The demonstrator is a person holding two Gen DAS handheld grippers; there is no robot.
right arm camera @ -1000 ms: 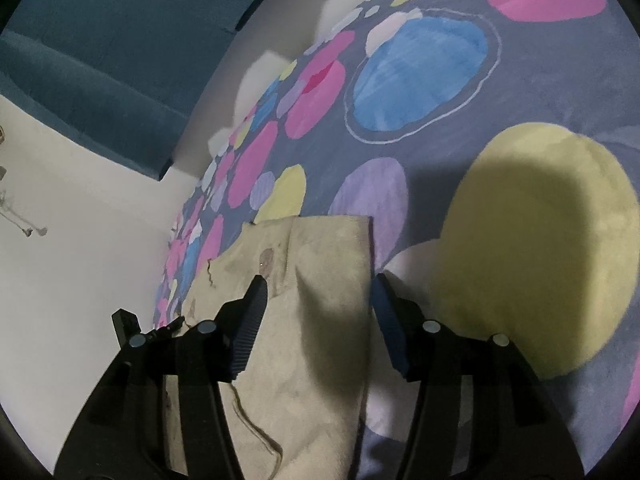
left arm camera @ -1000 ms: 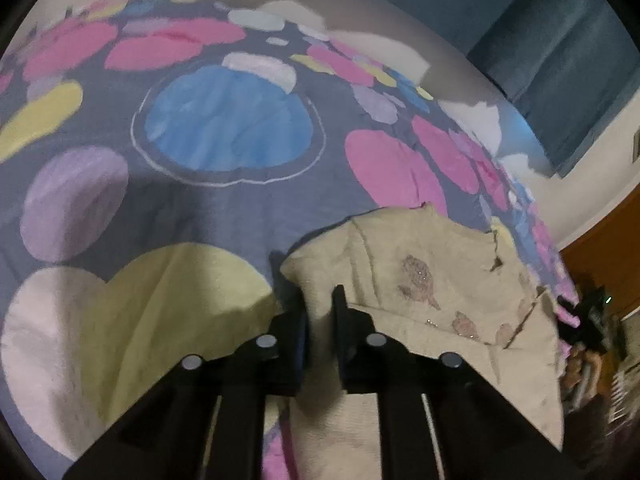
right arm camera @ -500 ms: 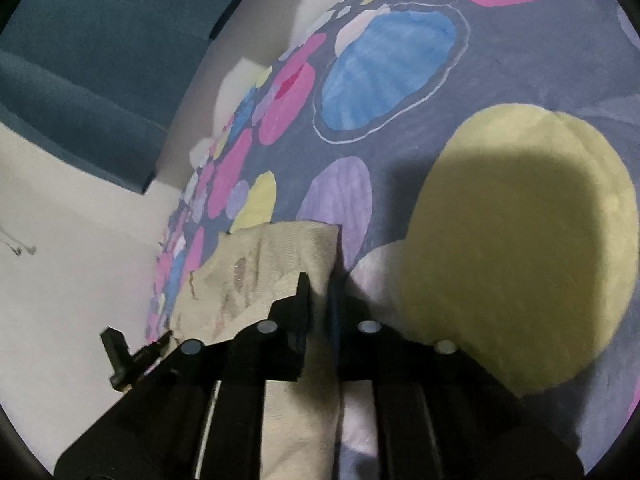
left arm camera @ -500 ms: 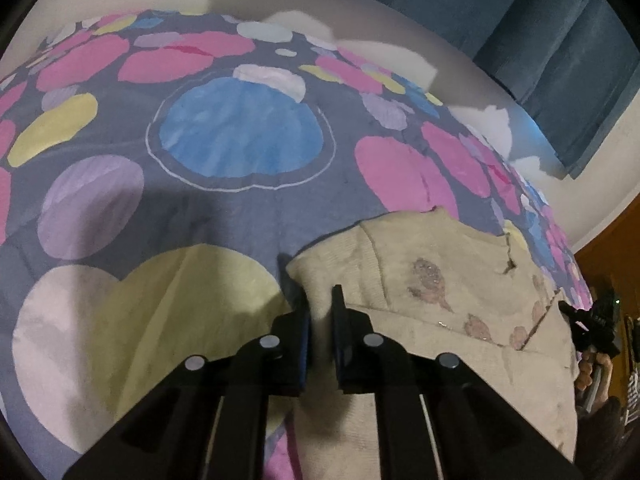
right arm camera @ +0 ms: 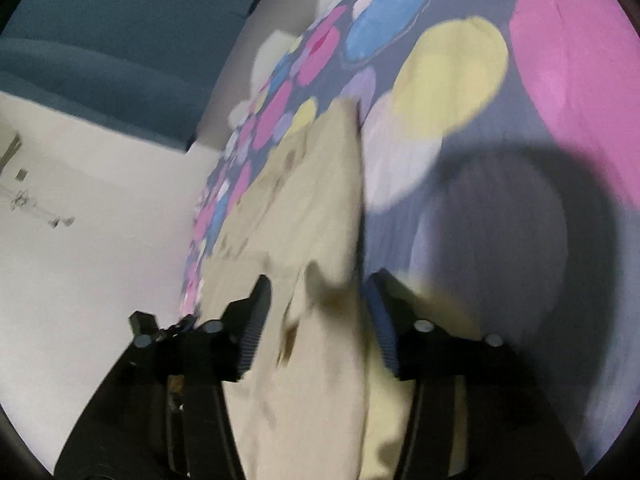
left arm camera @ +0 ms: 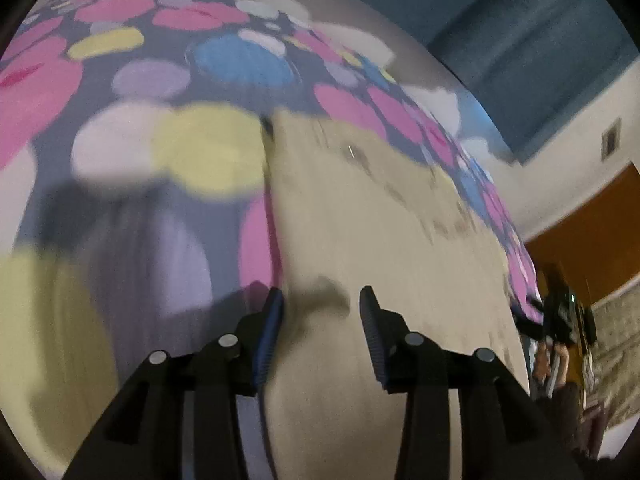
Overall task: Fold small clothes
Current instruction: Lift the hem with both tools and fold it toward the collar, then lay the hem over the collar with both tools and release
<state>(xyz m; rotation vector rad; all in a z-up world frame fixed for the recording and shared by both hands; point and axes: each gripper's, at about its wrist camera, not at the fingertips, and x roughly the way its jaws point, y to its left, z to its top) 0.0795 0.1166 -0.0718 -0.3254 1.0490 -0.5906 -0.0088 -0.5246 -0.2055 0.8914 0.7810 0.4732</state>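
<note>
A cream knitted garment (left arm camera: 372, 224) with brownish motifs lies spread on a bedspread (left arm camera: 132, 216) of coloured circles. It also shows in the right wrist view (right arm camera: 304, 216). My left gripper (left arm camera: 322, 304) is open, its jaws wide apart over the garment's near edge, holding nothing. My right gripper (right arm camera: 318, 292) is open too, its jaws either side of a raised fold of the garment's near edge. Both views are motion-blurred.
Blue curtains (left arm camera: 500, 28) hang behind the bed, with a pale wall (right arm camera: 92, 216) beside it. An orange-brown door (left arm camera: 592, 232) and dark clutter (left arm camera: 560, 320) stand at the far right of the left wrist view.
Both grippers were shut on the garment's far corners half a second ago. They have let go, opened, and pulled back to the garment's near edge. The garment now lies longer and flatter.
</note>
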